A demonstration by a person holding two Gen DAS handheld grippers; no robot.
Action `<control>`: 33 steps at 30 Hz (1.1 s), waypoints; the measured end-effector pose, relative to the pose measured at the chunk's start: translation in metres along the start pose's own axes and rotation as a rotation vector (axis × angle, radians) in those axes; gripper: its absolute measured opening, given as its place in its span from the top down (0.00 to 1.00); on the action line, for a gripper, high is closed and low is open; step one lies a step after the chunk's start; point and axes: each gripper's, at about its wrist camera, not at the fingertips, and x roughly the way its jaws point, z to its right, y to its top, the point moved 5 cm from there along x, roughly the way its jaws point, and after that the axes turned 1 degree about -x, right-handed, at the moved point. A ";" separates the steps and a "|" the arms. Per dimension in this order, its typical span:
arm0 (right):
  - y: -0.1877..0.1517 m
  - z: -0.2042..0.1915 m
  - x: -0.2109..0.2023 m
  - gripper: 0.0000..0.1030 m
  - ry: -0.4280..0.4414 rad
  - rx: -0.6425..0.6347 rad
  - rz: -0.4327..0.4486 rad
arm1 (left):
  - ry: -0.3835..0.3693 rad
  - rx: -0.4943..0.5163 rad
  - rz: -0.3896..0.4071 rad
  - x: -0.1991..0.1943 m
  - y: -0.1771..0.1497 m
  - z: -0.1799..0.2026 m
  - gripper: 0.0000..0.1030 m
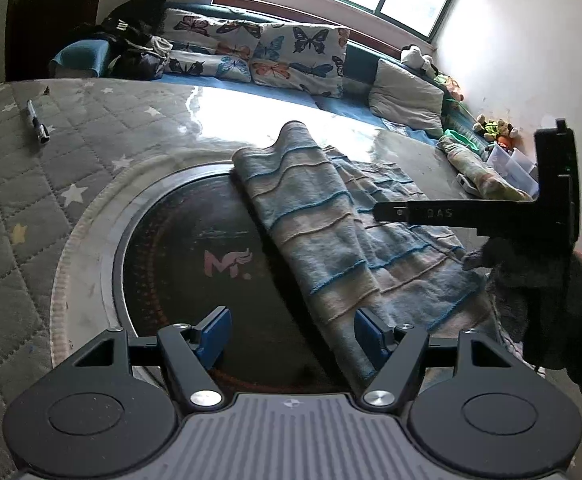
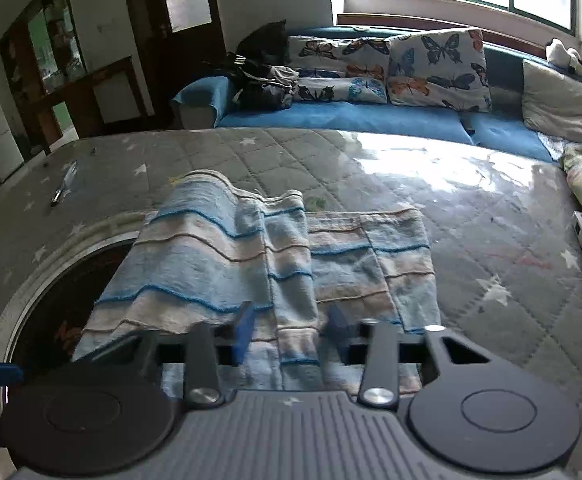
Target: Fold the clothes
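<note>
A blue-and-cream striped cloth (image 1: 323, 232) lies on the table, one side folded over in a raised ridge; it also shows in the right wrist view (image 2: 251, 256). My left gripper (image 1: 293, 334) is open and empty, just above the cloth's near left edge, over the dark round inset (image 1: 195, 256). My right gripper (image 2: 291, 330) is open above the cloth's near edge, holding nothing. The right gripper's body (image 1: 491, 216) appears at the right of the left wrist view, held by a gloved hand.
The table has a grey star-quilted cover (image 2: 491, 264) under shiny plastic. A marker pen (image 1: 38, 122) lies far left. A blue sofa with butterfly cushions (image 2: 435, 68) stands behind. A rolled cloth and small boxes (image 1: 487, 172) sit at the right edge.
</note>
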 end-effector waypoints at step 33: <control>-0.112 0.158 -0.257 0.97 -0.648 0.174 0.250 | 0.030 0.144 0.015 0.016 0.007 0.051 0.31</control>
